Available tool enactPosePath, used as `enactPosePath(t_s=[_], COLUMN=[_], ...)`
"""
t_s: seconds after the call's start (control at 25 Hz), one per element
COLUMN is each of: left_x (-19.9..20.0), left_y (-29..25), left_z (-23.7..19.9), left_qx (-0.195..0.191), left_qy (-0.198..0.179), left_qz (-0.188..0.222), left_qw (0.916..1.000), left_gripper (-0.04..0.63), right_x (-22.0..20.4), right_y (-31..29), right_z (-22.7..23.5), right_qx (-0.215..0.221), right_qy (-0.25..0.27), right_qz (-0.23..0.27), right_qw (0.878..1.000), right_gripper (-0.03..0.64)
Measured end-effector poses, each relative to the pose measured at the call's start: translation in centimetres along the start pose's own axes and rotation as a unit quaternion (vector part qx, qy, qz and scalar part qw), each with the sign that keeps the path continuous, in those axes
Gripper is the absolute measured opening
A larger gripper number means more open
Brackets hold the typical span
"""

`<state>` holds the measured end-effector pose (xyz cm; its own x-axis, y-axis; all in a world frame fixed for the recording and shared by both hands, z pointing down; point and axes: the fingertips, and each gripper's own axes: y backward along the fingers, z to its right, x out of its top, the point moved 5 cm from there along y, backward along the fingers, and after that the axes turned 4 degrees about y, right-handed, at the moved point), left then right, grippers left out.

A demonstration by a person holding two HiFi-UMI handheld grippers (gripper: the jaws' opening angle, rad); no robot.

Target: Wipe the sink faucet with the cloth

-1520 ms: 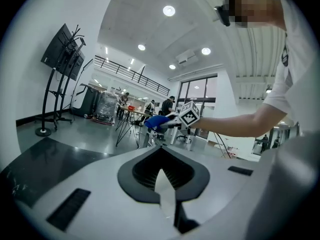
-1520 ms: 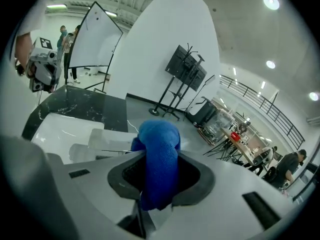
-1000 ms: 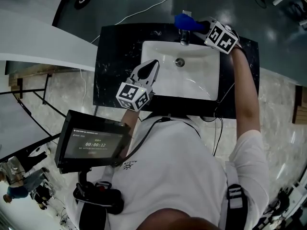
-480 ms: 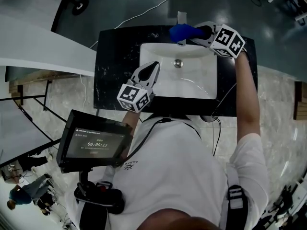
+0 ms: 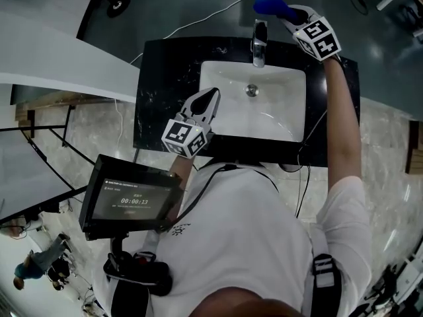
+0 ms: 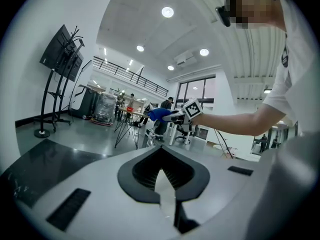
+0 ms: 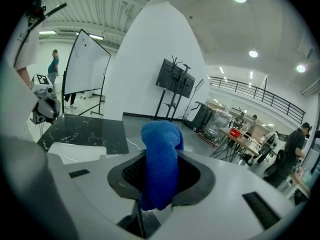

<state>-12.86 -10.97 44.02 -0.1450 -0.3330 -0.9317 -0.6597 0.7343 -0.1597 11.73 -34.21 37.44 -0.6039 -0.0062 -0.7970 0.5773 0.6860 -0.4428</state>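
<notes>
Head view: right hand-held gripper (image 5: 285,13) squeezes the blue cloth (image 5: 268,5), up behind the faucet (image 5: 259,43), not touching it. Left hand-held gripper (image 5: 210,98) is clenched on nothing, by the sink (image 5: 218,71) rim. To wipe well, I think: bring cloth onto faucet, rub top & sides, keep grip tight. Count: 1 cloth, 1 faucet, 1 sink, 2 hand-held grippers.

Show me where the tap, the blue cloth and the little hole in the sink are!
tap (image 5: 260,43): head view, middle of the shiny spout.
blue cloth (image 7: 161,156): right gripper view, middle of the bunched-up fold.
sink hole (image 5: 251,91): head view, centre of the round drain.
</notes>
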Motion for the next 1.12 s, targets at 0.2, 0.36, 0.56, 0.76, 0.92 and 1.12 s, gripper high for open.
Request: enactPosePath(t_s=[0.2, 0.36, 0.56, 0.76, 0.92, 1.12], left_x=[0.2, 0.3, 0.1, 0.1, 0.3, 0.2], left_y=[0.5, 0.6, 0.7, 0.3, 0.0, -0.4], left_z=[-0.2, -0.3, -0.4, 0.1, 0.4, 1.0], left_qx=[0.011, 0.016, 0.017, 0.010, -0.001, -0.011], left_qy=[0.001, 0.003, 0.007, 0.007, 0.004, 0.004], left_qz=[0.004, 0.005, 0.004, 0.003, 0.001, -0.003], left_qw=[0.9999, 0.9999, 0.9998, 0.9999, 1.0000, 0.9999], left_gripper=[0.002, 0.002, 0.002, 0.002, 0.002, 0.002], right_x=[-1.7, -2.3, -2.9, -4.1, -3.8, -3.7], right_y=[-2.1, -2.9, -2.9, -1.9, -0.5, 0.8], right_z=[-0.1, -1.6, -4.1, -6.4, -8.5, -10.4], right_qx=[-0.012, 0.003, 0.060, 0.127, 0.175, 0.210], right_qy=[0.006, 0.035, 0.065, 0.055, 0.058, 0.051], right_qz=[-0.034, -0.055, -0.078, -0.084, -0.079, -0.076], right_qw=[0.999, 0.998, 0.993, 0.987, 0.980, 0.973], right_gripper=[0.109, 0.109, 0.109, 0.109, 0.109, 0.109])
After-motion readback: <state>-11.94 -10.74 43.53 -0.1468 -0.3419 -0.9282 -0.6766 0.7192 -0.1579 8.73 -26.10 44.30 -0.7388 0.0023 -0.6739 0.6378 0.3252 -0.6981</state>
